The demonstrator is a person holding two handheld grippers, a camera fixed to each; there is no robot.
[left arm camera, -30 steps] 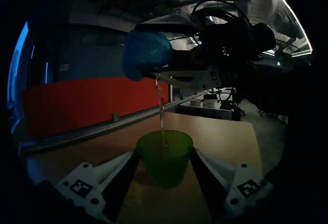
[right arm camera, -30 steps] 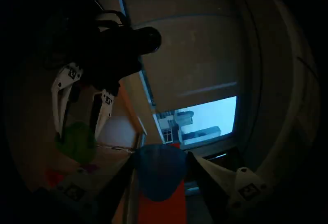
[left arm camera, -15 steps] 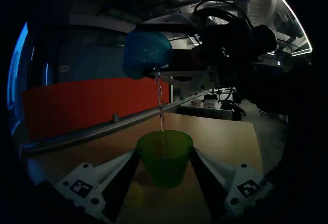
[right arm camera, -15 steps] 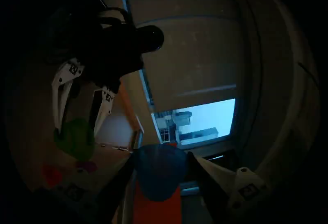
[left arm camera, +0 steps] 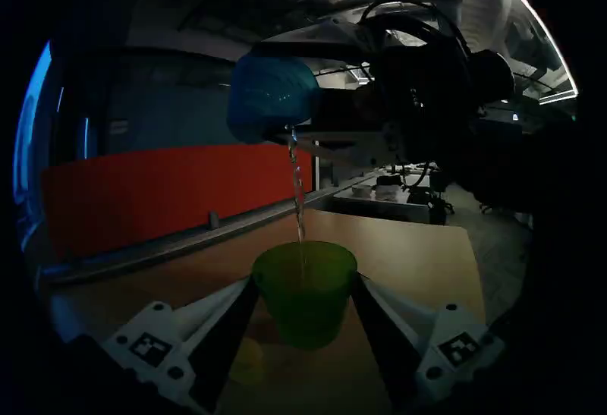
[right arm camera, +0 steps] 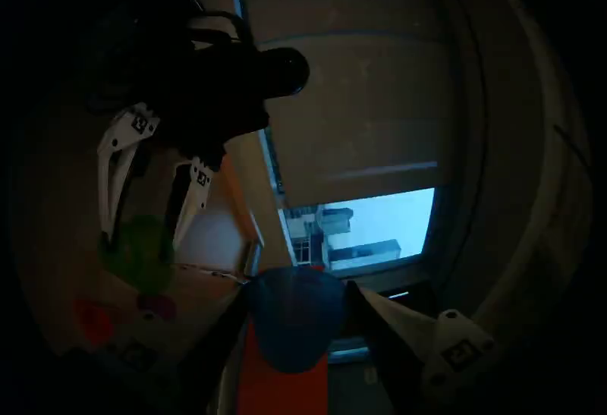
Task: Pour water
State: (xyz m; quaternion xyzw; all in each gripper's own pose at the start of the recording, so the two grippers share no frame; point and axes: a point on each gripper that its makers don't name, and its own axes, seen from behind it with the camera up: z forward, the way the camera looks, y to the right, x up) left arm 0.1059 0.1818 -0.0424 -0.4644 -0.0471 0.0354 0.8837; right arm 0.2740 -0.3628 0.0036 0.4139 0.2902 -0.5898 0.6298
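Left of the green cup [left arm camera: 305,310], a small yellow thing [left arm camera: 246,354] lies on the counter [left arm camera: 413,256]. The left tool [left arm camera: 303,284] clamps the green cup, which is light, thin and likely slippery: grip mid-wall. Straight above it, the right tool [right arm camera: 297,293] holds the tipped blue cup [left arm camera: 269,100], with water [left arm camera: 297,195] streaming down; nothing obstructs.

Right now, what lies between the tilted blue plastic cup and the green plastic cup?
A thin water stream, from blue plastic cup to green plastic cup, in left gripper view.

Yellow obj [left arm camera: 247,360] at table's [left arm camera: 413,256] near edge half behind finger [left arm camera: 216,339]; red blob [right arm camera: 91,320], magenta blob [right arm camera: 158,305] too dim to ID.
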